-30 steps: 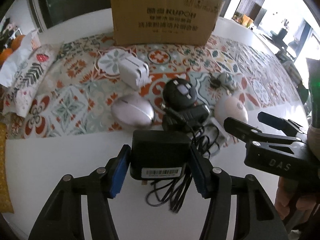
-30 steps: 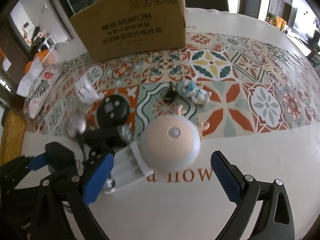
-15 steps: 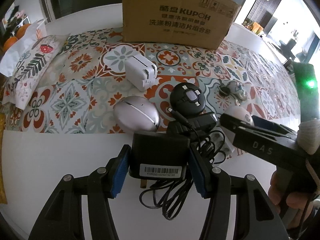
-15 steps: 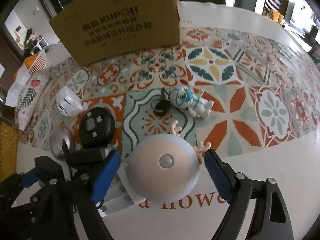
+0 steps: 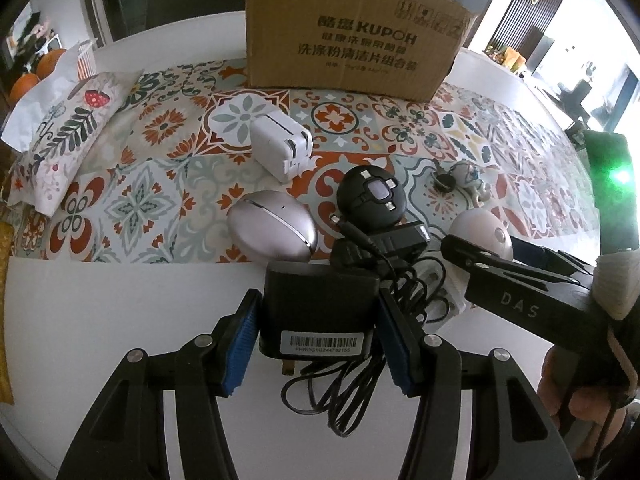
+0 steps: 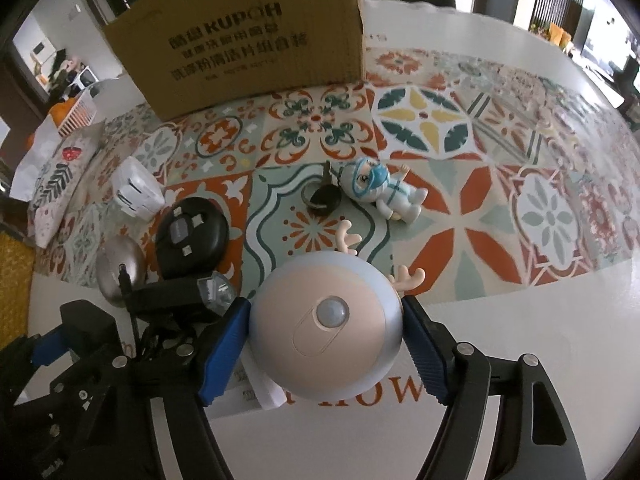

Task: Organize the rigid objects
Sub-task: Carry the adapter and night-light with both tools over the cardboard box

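L gripper (image 5: 318, 322) grips a black adapter (image 5: 320, 304): 2 blue pads flat against its sides, jaws about mid-width. Adapter is a matte black block w/ rounded corners, white barcode label on the near face, 1 brass pin poking out underneath. Its thin black cord (image 5: 352, 384) loops in a loose tangle on the white table (image 5: 120, 320), just below and R of the block. Adapter sits near the table's front edge, just in front of the patterned mat (image 5: 160, 184).

R gripper (image 6: 326, 330) is closing around a round lamp (image 6: 326, 322); blue pads look to be touching or nearly touching both sides, can't tell if they press. Lamp is a pale pink dome w/ grey-blue rim, small round sensor on an oval plate at centre, 2 cream antlers at the back. It rests at the mat's front edge, partly over a white paper sheet (image 6: 260, 388).

On the mat behind: silver egg-shaped case (image 5: 272, 232), black round device (image 5: 370, 196) w/ 4 small squares around a centre button, white charger (image 5: 282, 148) w/ folded prongs, small masked figurine (image 6: 380, 192) lying beside a dark ring (image 6: 320, 200). Black brick (image 5: 384, 240) w/ plug lies between adapter and round device. Cardboard box (image 5: 352, 36) stands at the mat's far edge.
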The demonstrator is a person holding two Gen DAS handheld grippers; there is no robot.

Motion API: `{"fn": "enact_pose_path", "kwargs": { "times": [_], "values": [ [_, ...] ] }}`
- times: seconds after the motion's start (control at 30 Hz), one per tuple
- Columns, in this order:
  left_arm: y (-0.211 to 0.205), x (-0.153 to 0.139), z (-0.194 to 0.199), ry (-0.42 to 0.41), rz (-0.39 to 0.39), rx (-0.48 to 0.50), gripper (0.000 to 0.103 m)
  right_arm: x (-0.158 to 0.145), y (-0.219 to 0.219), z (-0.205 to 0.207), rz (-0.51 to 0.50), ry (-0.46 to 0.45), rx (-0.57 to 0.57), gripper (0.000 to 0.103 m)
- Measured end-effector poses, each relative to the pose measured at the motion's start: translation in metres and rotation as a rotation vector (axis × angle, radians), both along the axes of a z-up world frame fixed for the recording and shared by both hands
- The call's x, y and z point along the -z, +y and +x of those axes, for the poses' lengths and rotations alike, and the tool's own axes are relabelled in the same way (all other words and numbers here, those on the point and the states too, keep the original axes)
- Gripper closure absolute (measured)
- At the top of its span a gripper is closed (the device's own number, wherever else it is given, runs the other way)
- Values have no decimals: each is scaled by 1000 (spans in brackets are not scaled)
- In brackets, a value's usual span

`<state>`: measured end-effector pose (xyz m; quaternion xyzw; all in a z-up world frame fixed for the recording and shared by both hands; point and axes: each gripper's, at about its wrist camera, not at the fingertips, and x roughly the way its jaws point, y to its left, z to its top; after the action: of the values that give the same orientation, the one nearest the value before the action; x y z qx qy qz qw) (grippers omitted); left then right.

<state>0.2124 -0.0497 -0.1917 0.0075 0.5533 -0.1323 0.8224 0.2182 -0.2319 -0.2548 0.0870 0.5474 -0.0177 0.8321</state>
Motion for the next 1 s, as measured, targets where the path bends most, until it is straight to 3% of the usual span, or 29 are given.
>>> {"fn": "enact_pose_path", "kwargs": {
  "times": [0.47, 1.0],
  "values": [
    [8, -41, -11, -117, -47, 4, 48, -57, 5, -21, -25, -119, 4, 28],
    [14, -103, 6, -314, -82, 12, 48, -126, 16, -19, -56, -304, 1, 28]
  ]
}}
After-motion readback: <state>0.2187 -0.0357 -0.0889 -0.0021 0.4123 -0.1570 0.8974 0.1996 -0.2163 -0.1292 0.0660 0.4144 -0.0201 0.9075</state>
